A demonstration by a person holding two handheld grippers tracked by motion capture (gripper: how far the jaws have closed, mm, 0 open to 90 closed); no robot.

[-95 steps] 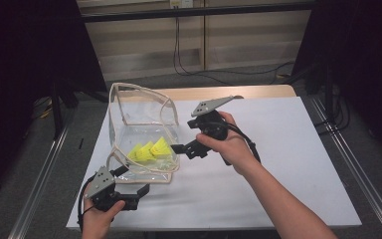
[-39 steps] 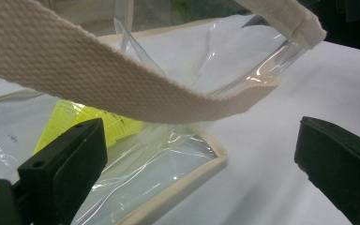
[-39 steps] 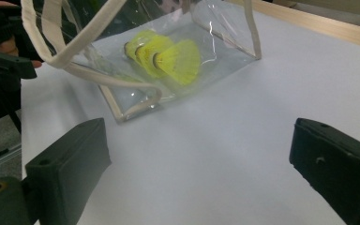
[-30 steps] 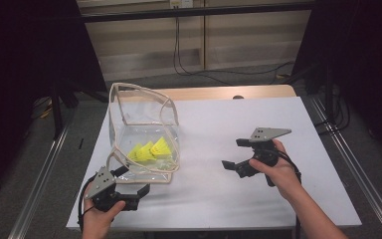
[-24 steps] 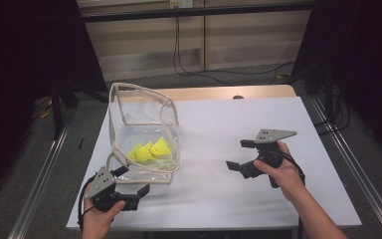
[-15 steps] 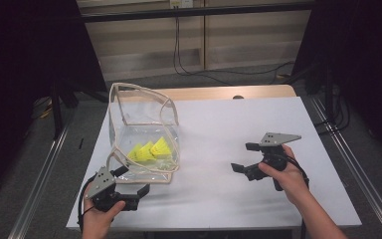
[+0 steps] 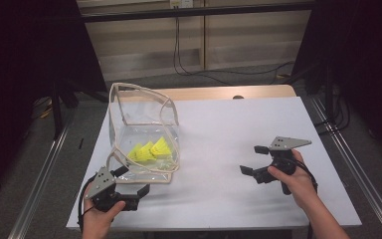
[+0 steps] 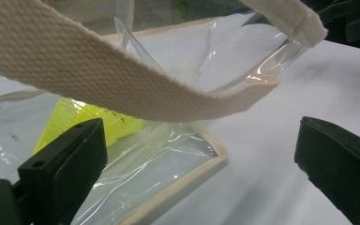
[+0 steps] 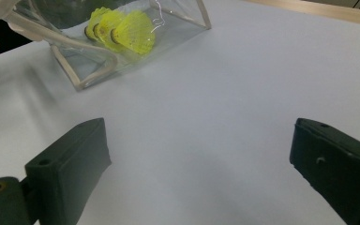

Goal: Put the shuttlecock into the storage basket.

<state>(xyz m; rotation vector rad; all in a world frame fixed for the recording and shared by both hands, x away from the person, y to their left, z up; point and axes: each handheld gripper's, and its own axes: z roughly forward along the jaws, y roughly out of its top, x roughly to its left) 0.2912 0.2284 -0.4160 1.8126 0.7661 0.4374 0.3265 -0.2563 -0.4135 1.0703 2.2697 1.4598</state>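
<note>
Nearest the table's front edge, the left tongs (image 7: 132,185) are held low at the front-left corner, jaws spread wide and pointing toward the bag. In the left gripper view a cream webbing strap (image 8: 122,89) arcs across just above and between the jaws, not pinched by either; whether it touches a jaw cannot be told.

Right tongs (image 7: 252,160) sit on the right half of the table, held by the right hand (image 7: 292,175), jaws spread wide, nothing between them. In the right gripper view the jaws frame bare white table surface (image 9: 225,122), with the bag well beyond them.

Clear plastic bag (image 7: 146,134) with cream trim rests on the left half of the white table (image 7: 229,129), just beyond the left tongs and well apart from the right tongs. Its opening is propped upward, with the rim standing in a loop.

Inside the bag, at its bottom near the front, lie yellow shuttlecocks (image 7: 149,150), clustered and touching. Right gripper view shows three (image 9: 119,26), dark cork ends facing the camera.

Beyond the white sheet, a strip of bare wood tabletop (image 7: 214,92) shows along the far edge.
</note>
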